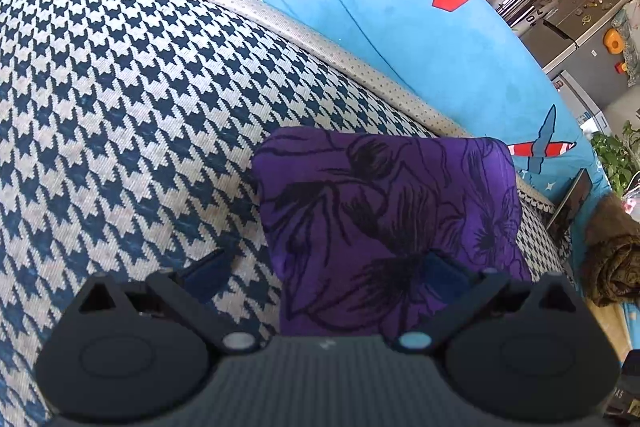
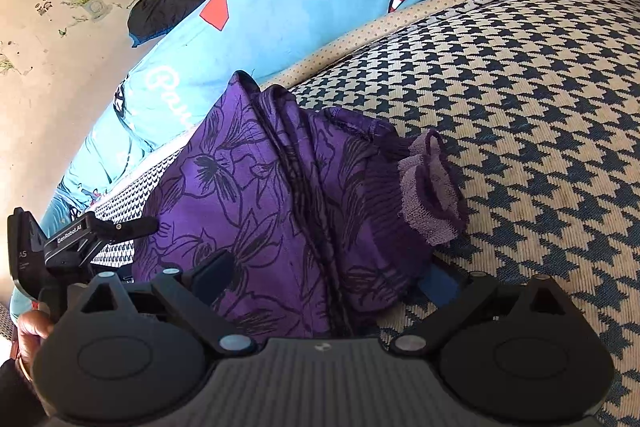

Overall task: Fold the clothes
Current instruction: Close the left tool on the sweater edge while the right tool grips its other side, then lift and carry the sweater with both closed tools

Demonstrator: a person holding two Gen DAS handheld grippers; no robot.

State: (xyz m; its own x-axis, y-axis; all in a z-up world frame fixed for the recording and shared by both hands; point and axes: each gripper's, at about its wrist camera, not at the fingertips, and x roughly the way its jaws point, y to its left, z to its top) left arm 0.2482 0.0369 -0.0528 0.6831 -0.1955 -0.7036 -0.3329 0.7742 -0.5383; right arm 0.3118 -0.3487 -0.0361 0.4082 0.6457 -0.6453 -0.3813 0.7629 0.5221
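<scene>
**Purple garment lies bundled between two spread grippers**

Purple floral-print garment lies as a compact, layered bundle on the houndstooth cover, with a blue printed quilt beyond it.

Going left to right in the left wrist view: the left gripper has its fingers wide apart, the left finger over bare houndstooth, the right finger over the near edge of the bundle; nothing is pinched.

In the right wrist view the other gripper's body shows at far left, held by a hand. The right gripper is likewise spread, its fingers straddling the bundle's near end. A lilac mesh frill sticks out ahead of the right finger.

By my reading the folds are already stacked; this fits either a fold just laid or one more about to be taken. Both grippers sit low and level, pointing along the cover.
</scene>
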